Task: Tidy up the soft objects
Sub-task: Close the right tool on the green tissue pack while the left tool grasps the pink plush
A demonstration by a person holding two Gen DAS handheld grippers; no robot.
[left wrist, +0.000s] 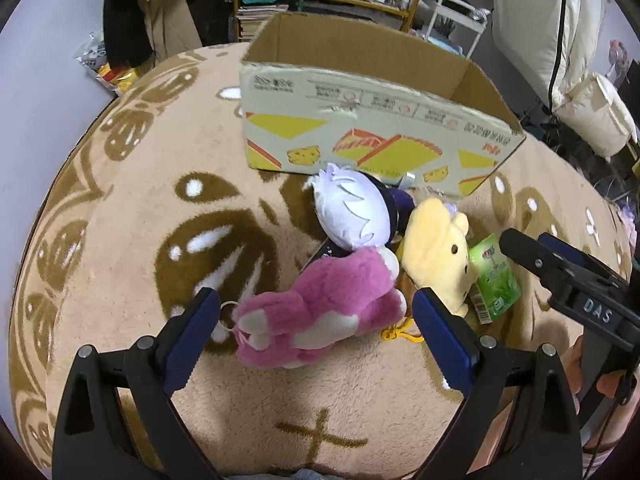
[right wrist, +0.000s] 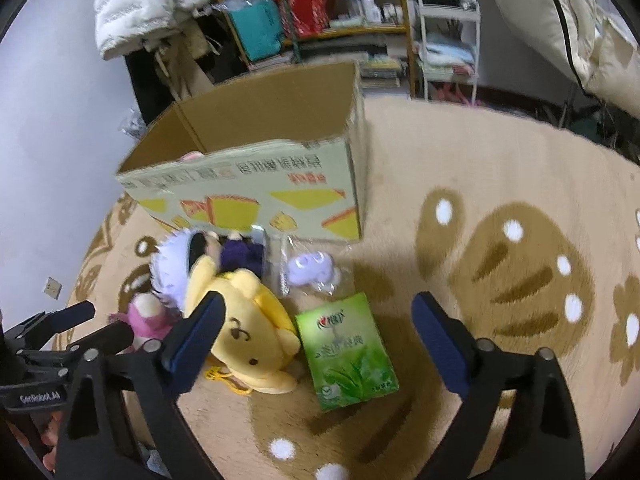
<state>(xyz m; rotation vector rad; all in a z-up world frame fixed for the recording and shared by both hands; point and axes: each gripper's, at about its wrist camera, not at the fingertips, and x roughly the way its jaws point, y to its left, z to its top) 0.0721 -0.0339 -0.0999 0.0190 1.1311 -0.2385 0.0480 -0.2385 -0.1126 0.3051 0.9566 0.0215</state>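
A pink plush (left wrist: 320,308) lies on the tan blanket, between the open jaws of my left gripper (left wrist: 316,312), which do not touch it. Behind it lie a white-haired plush doll (left wrist: 352,212) and a yellow plush dog (left wrist: 440,248). An open cardboard box (left wrist: 360,128) stands behind them. In the right wrist view my right gripper (right wrist: 320,320) is open and empty, above a green tissue pack (right wrist: 348,352), with the yellow dog (right wrist: 248,332) at its left finger. A small lilac plush in a clear bag (right wrist: 310,270) lies near the box (right wrist: 256,184). Something pink shows inside the box (right wrist: 192,156).
The tan blanket with brown patterns (right wrist: 500,240) covers the bed. Shelves with bags and bottles (right wrist: 304,8), a white cart (right wrist: 448,40) and hanging jackets stand behind the bed. The right gripper's body (left wrist: 580,280) shows at the right in the left wrist view.
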